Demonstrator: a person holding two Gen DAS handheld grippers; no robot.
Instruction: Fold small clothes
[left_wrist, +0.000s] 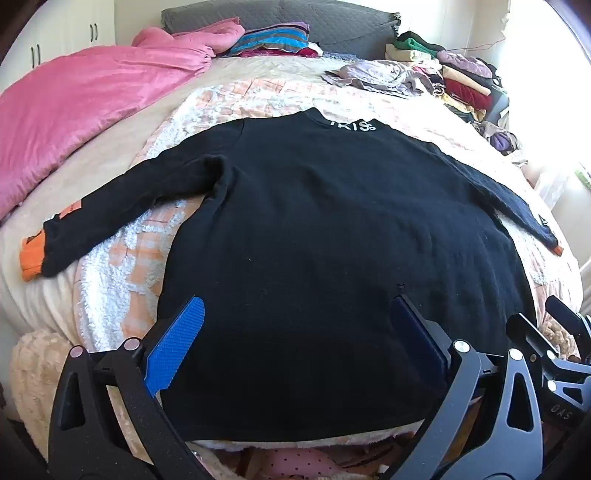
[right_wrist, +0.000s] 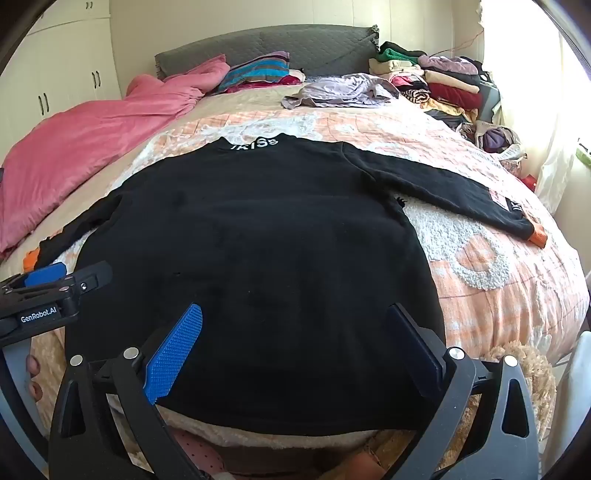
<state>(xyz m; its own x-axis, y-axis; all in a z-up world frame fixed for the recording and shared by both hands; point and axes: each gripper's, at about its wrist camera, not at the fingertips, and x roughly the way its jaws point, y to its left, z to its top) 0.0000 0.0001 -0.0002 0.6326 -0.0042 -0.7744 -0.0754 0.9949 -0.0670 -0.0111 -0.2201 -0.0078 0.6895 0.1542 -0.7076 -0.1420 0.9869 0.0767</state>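
On the left a pink quilt (left_wrist: 92, 99) is bunched along the bed (right_wrist: 498, 295). In the middle the black sweater (left_wrist: 314, 240) lies spread flat, back up, both sleeves out to the sides, collar toward the headboard, so I'd say no fold has been made yet. The left gripper (left_wrist: 295, 332) hangs over its near hem, spread wide, gripping nothing. The right gripper (right_wrist: 291, 332) beside it is likewise wide apart and empty. Far right, folded clothes (right_wrist: 436, 81) are stacked.

Home bedroom, bed (right_wrist: 480, 266), grey headboard (right_wrist: 295, 48), wardrobe (right_wrist: 66, 74), clothes piles (right_wrist: 436, 81)
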